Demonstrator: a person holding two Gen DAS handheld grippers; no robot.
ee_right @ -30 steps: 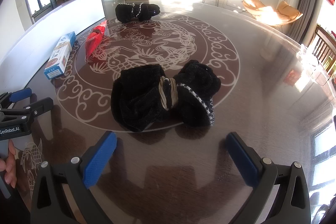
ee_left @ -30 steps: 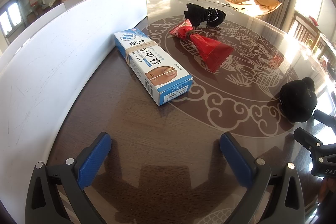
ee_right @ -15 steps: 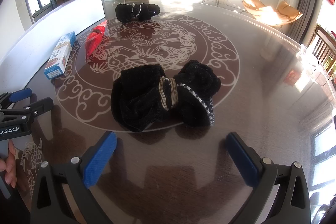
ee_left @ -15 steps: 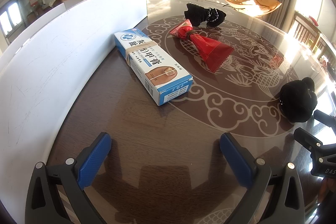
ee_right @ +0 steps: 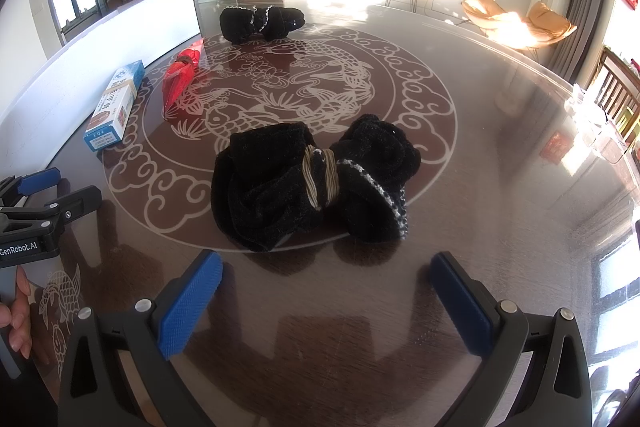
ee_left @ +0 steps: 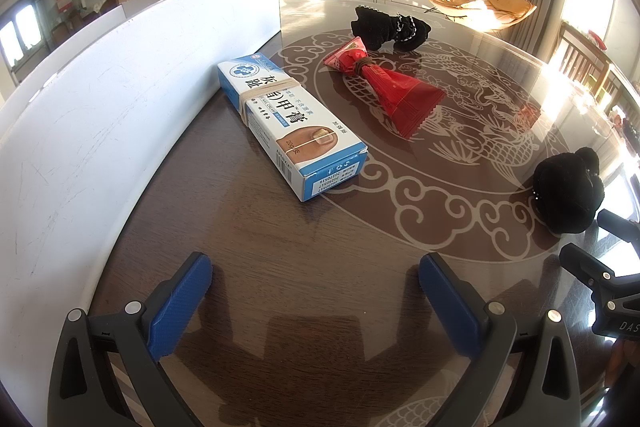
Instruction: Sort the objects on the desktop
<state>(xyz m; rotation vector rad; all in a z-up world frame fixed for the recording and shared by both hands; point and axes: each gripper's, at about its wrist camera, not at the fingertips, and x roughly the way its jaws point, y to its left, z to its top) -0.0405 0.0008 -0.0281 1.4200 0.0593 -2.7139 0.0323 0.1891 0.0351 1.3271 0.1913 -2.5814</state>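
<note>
Both grippers agape and empty; ointment box (ee_left: 292,125) lengthwise, barcode end toward left gripper (ee_left: 316,291).

On my left wrist view the blue-and-white box (ee_left: 292,125) shows large Chinese characters along its top, 灰趾 at the far end and 甲膏 further down; between them I read "NAIL CREAM" in small print, upside down to me. Over the picture of a toenail it carries "20g" followed by a character. The near end face holds printed digits, too small for me to read with confidence. On the right wrist view the left gripper (ee_right: 60,183) bears a white label, "GenRobot.AI". In the left view the right gripper (ee_left: 600,239) shows the letters "DAS", cut off at the frame edge
</note>
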